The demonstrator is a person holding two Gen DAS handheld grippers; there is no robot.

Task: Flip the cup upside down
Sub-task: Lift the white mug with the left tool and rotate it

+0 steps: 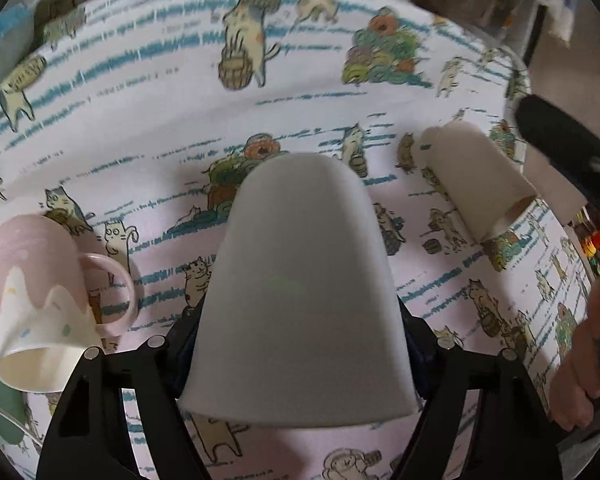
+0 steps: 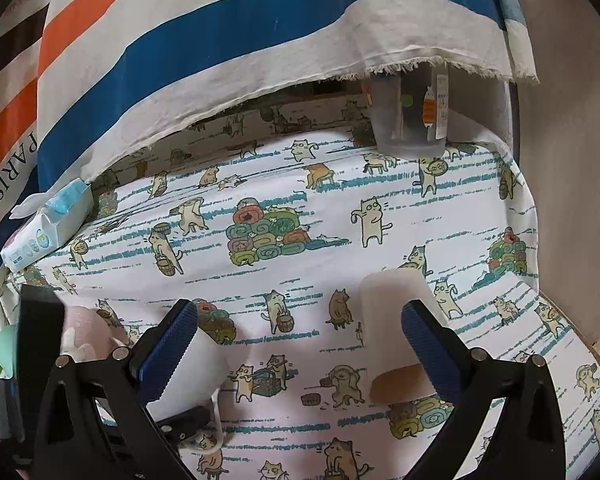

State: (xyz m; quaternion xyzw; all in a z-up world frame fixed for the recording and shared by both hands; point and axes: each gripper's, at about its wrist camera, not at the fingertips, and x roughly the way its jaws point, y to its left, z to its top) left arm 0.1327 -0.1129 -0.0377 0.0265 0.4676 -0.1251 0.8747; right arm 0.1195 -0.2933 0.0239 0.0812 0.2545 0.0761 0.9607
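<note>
Currently, left wrist view: my left gripper [image 1: 300, 344] holds the white cup [image 1: 300, 300] at frame centre, fingers closed against its sides, mouth toward the camera and closed end pointing away, seemingly clear of the cat-print tablecloth [image 1: 140, 128].
- Risk: smooth, tapering walls; I judge the cup could slide out of the pads while turning, or land on its rim edge and tip.
- Pink mug [image 1: 40, 300], lower left, tilted with its mouth toward the lens; near enough to be knocked by a wide swing.
- Paper cup [image 1: 476, 184], right of centre, lying on its side; well apart from the held cup.
- A bare hand [image 1: 580, 360] at the right edge.

Right wrist view: my right gripper [image 2: 300, 344] stands wide, nothing between its fingers.
- White cup [image 2: 188, 372] shows behind the left finger, lower left.
- Paper cup [image 2: 396, 320] lies just beside the right finger; I judge a careless closing would catch it.
- Wipes pack [image 2: 48, 228], left edge; clear container [image 2: 408, 120], upper right; striped cloth [image 2: 220, 40] along the top. None obstructs.
</note>
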